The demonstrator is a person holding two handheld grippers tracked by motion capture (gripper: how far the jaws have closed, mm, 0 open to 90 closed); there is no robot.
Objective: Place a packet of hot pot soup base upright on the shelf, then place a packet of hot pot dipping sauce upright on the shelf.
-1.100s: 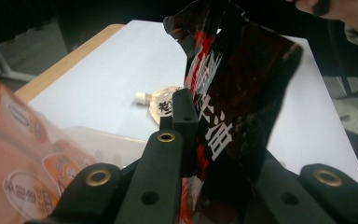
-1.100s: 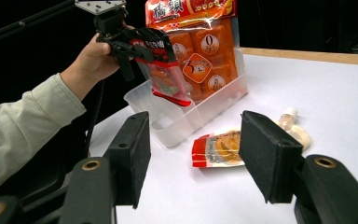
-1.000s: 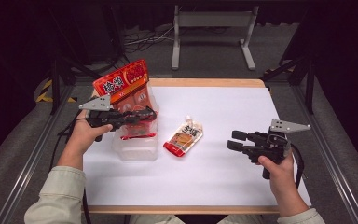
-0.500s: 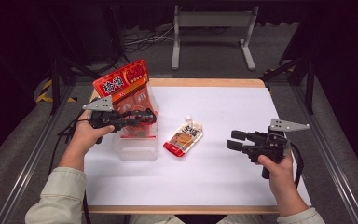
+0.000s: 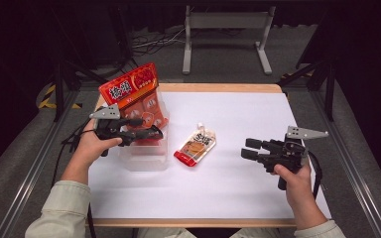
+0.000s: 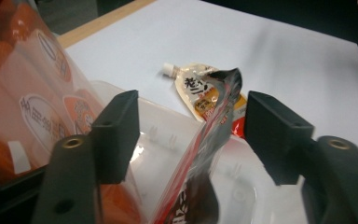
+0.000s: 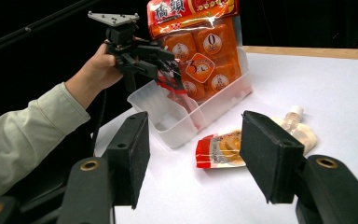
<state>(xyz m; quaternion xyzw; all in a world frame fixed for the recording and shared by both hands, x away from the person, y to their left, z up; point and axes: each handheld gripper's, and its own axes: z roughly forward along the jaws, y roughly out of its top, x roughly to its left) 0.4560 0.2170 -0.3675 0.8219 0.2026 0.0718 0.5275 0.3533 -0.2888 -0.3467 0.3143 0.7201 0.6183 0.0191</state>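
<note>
Fingers of the left gripper have just been opening: in the left gripper view both black pads stand clear of the pouch edge that rises between them, so nothing is pinched now. That pouch sits upright in the clear plastic bin, at about nine o'clock on the white table sheet, with the tall orange snack bag standing in the same bin toward its eleven o'clock end.

Judging from this, the step in hand is the release of a pouch just packed into the bin. At the table's middle a second spouted pouch lies flat, spout toward one o'clock, just beside the bin and apart from it. Out at three o'clock the right gripper hovers level, its fingers spread wide and empty, pointing at that pouch.

Next, the left gripper probably needs to lift straight off without dragging the pouch out, and one gripper must reach the flat pouch and pinch an edge.
</note>
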